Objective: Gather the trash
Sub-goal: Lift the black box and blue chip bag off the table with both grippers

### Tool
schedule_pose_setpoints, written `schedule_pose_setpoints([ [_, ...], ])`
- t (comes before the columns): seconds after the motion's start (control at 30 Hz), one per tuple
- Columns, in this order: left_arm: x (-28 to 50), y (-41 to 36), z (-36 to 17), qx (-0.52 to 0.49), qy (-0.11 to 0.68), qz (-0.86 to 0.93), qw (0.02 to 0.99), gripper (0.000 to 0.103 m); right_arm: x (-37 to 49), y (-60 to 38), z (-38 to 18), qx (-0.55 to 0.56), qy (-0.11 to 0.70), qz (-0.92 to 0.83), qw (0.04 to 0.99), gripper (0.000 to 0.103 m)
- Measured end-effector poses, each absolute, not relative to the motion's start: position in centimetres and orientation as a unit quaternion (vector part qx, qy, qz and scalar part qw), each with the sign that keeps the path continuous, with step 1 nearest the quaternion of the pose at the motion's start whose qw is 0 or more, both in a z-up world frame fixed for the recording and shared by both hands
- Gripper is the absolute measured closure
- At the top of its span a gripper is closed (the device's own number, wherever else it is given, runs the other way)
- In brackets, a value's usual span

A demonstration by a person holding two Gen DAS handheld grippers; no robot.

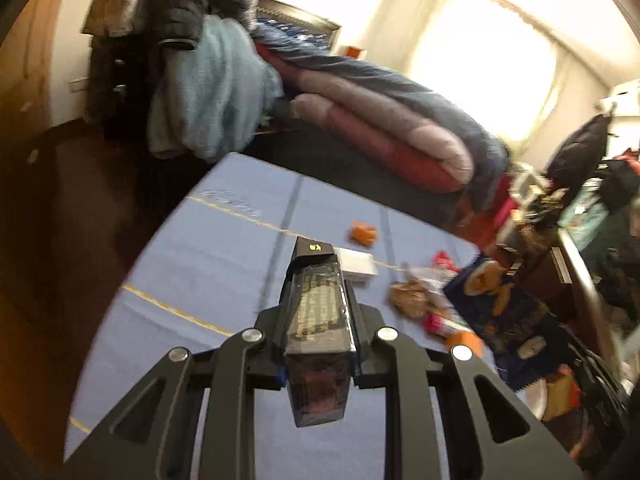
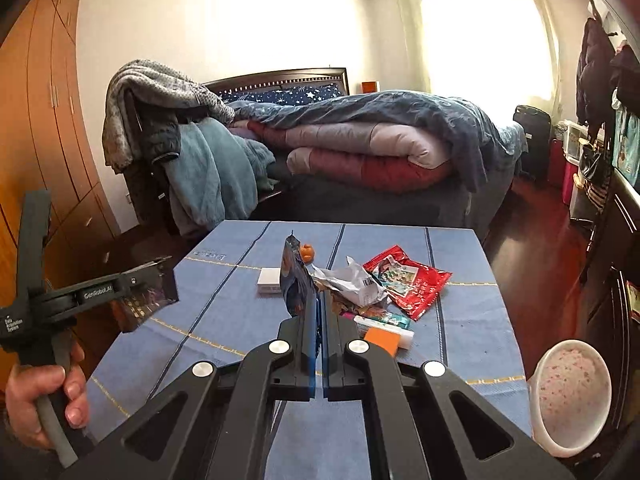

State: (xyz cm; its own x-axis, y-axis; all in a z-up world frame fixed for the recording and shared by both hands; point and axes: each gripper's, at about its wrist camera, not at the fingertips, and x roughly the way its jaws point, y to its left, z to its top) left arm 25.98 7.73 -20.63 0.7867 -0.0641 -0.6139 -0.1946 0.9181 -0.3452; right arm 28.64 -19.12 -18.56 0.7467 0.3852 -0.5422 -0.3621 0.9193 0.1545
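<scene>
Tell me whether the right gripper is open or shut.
Shut. In the right wrist view the right gripper has its blue-lined fingers pressed nearly together, pinching the edge of a dark blue wrapper that stands up above the table.

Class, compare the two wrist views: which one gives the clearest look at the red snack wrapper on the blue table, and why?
The right wrist view: the red snack wrapper lies sharp and nearly whole, flat on the blue table beside crumpled white packaging. In the left wrist view it is only a small motion-blurred red patch.
</scene>
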Motion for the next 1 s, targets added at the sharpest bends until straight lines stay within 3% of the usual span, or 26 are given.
schedule_pose_setpoints([
  [1.0,22.5,-4.4,-11.7,-0.096,0.235,-0.068,0.965,0.081,22.8,-28.8,-15.2,0.071,0.238,0.148,0.957,0.101],
])
